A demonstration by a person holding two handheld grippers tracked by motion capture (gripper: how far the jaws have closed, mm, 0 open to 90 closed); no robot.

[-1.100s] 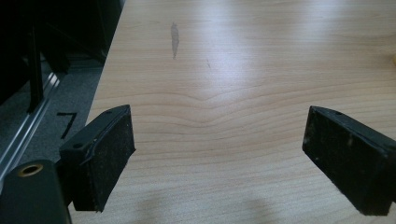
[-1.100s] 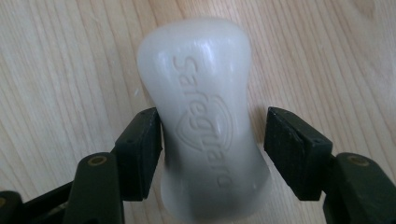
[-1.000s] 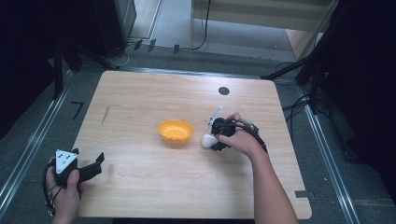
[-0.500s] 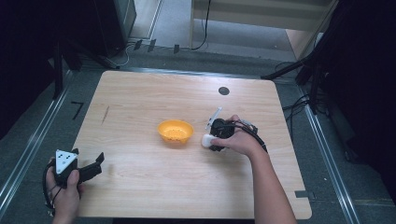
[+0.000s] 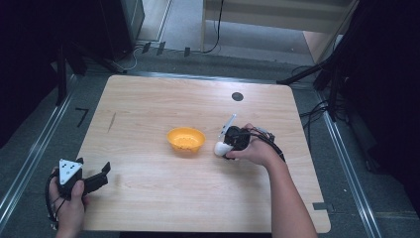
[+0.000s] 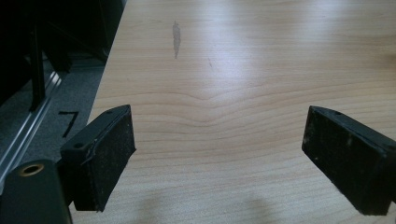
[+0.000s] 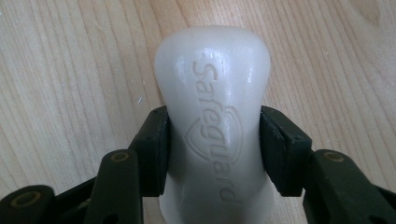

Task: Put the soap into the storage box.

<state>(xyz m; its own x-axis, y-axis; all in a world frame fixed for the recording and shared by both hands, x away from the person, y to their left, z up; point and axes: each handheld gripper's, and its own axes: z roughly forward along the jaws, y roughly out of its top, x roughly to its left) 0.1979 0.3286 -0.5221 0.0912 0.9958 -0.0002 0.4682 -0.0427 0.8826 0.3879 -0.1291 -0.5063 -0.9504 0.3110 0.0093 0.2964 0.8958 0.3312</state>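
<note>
Right gripper (image 7: pixel 214 154): clenched on a white soap bar (image 7: pixel 212 116), its jaws having just been closing with the bar between them; in the right gripper view both black pads press flat against the bar's two long sides, at its narrower waist. In the high view the right gripper (image 5: pixel 224 147) sits right of centre on the worktop (image 5: pixel 148 114), held from the lower right by the person's right hand (image 5: pixel 257 151).

Soap bar: milky white, smooth and slightly glossy, with rounded corners and a pinched middle; the word "Safeguard" and a shield outline are embossed along its top face. It lies on the worktop. In the high view the soap bar (image 5: pixel 221 148) appears as a small white lump just right of the orange bowl (image 5: pixel 185 140), close beside it but apart.

Orientation: in the right gripper view the bar's long axis runs bottom to top of the frame, in line with the gripper; its broad rounded end points to the top of the frame, and the near end is partly hidden between the jaw arms. The embossed lettering runs along that same axis. In the high view the bar is too small to read its direction with certainty.

Left gripper (image 6: pixel 219 154): released, jaws standing wide apart with bare wood grain between them, grasping nothing. In the high view the left gripper (image 5: pixel 103 171) is at the lower left of the frame, at the worktop's near left corner, held in the person's left hand (image 5: pixel 69 208), well apart from bowl and soap.
</note>
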